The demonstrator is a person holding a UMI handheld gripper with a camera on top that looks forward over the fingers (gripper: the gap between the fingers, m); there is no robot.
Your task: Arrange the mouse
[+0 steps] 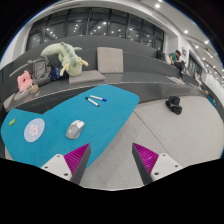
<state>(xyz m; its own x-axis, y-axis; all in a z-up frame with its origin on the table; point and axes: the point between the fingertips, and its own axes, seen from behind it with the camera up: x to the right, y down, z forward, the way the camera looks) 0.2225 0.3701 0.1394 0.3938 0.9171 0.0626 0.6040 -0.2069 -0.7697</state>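
Gripper (108, 160) fingers spread apart, holding nothing | mouse (76, 129) on teal mat (110, 105) at 11 o'clock, just ahead | long axis points away

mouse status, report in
Hand-held gripper open, empty. Mouse on teal mat, ahead of left finger. Path clear.
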